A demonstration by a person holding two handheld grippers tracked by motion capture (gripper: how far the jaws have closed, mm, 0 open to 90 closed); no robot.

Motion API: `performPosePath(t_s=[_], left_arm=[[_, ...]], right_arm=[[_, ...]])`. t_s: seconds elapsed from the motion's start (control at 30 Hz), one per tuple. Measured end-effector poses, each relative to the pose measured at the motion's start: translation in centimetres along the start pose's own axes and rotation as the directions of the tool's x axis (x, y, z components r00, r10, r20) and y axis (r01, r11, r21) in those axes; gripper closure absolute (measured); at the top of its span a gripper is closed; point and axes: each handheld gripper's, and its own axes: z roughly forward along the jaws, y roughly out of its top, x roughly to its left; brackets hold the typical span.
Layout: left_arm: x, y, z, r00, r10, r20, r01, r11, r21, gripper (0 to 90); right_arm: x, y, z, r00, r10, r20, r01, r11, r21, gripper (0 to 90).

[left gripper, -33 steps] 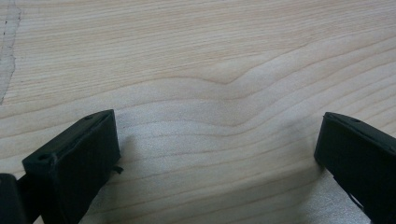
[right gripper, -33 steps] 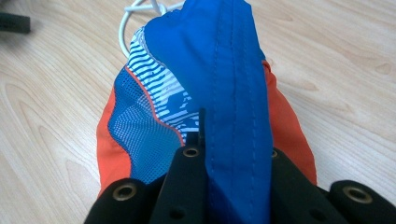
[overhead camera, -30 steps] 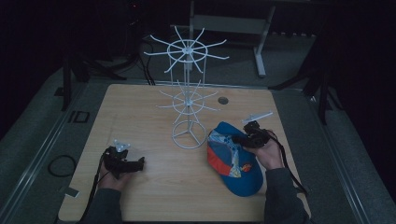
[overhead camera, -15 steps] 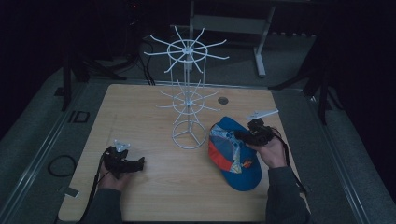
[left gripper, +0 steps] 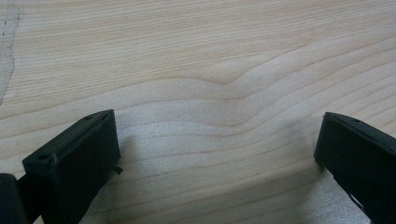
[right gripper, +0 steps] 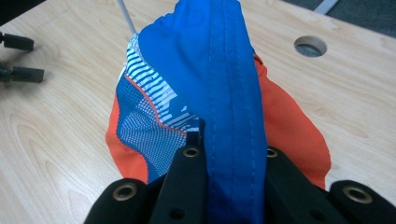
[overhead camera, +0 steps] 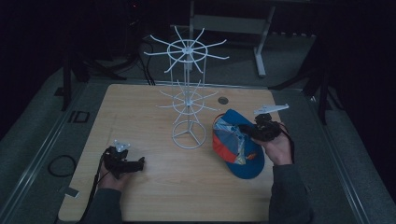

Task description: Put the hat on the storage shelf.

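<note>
Blue fabric of a blue-and-orange baseball cap with a white-striped mesh panel (right gripper: pixel 205 84) is pinched between the jaws of the right tongs (right gripper: pixel 229 154), which hold the cap over the right side of the pale wooden counter (overhead camera: pixel 154 186), just beside the white wire spinner rack (overhead camera: pixel 188 100). Well apart at the counter's left, the left tongs (left gripper: pixel 217 154) rest with jaws spread wide over bare wood, gripping nothing.

A blue, orange and white patterned cap (overhead camera: pixel 236 147), crumpled and partly lifted off the wooden surface (overhead camera: pixel 154 191), right of centre.
</note>
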Motion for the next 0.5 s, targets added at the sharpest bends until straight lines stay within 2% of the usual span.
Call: performPosePath(t_s=[0.5], left_arm=[[0.0,0.0,0.0,1.0,0.001,0.0,-0.001,1.0,0.001,0.1]], right_arm=[[-0.4,1.3,-2.3,0.9994,-0.014,0.032,0.016,0.998,-0.06,87.9]])
